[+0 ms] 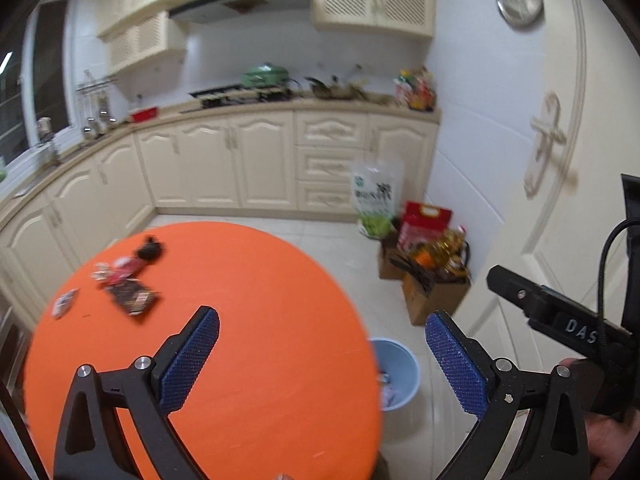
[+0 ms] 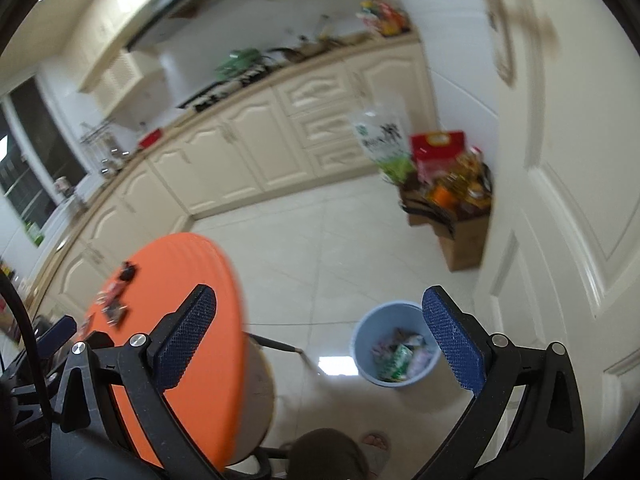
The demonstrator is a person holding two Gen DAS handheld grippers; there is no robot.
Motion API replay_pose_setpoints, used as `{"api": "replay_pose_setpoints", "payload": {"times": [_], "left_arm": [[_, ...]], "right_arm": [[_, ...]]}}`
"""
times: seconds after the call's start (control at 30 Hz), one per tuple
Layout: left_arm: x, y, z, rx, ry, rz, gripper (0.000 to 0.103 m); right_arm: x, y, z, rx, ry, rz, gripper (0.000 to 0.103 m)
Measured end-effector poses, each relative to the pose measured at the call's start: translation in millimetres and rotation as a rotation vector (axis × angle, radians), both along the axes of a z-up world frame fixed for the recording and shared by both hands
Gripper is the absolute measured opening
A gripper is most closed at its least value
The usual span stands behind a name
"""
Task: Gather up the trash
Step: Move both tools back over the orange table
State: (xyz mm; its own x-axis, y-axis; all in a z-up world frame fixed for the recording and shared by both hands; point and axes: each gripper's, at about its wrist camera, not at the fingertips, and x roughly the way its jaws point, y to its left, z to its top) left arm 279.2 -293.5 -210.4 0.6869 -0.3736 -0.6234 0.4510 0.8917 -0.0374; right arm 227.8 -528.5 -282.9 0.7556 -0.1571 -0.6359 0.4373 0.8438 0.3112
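Several pieces of trash lie on the far left part of a round orange table [image 1: 240,320]: a dark wrapper [image 1: 134,298], a red and white wrapper [image 1: 116,272], a black crumpled piece [image 1: 150,250] and a small wrapper [image 1: 64,304]. A light blue bin [image 2: 394,344] on the floor right of the table holds wrappers; it also shows in the left wrist view [image 1: 400,372]. My left gripper [image 1: 322,344] is open and empty above the table's near right edge. My right gripper [image 2: 320,328] is open and empty, above the floor between table and bin.
Cardboard boxes [image 1: 432,288] with bottles and bags stand by the white door [image 1: 540,200] at the right. Cream kitchen cabinets [image 1: 224,160] run along the back and left. The person's foot [image 2: 376,444] is on the floor below the right gripper.
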Motion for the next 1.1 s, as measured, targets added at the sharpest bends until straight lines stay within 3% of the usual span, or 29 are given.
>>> {"api": "replay_pose_setpoints", "payload": {"times": [0.3, 0.57, 0.8, 1.1], "left_arm": [[-74.9, 115.9, 11.8, -0.055, -0.072, 0.16, 0.102], [-147.1, 185.2, 7.8, -0.093, -0.138, 0.323, 0.101], [-200.9, 210.8, -1.0, -0.123, -0.153, 0.427, 0.101], [-218.5, 227.0, -5.3, -0.14, -0.131, 0.485, 0.101]], "right_arm": [[11.1, 115.9, 50.0, -0.109, -0.069, 0.148, 0.103], [22.5, 218.0, 77.3, -0.243, -0.091, 0.266, 0.103], [26.3, 286.0, 84.7, -0.308, -0.105, 0.373, 0.103], [33.0, 324.5, 75.5, -0.331, -0.092, 0.451, 0.103]]}}
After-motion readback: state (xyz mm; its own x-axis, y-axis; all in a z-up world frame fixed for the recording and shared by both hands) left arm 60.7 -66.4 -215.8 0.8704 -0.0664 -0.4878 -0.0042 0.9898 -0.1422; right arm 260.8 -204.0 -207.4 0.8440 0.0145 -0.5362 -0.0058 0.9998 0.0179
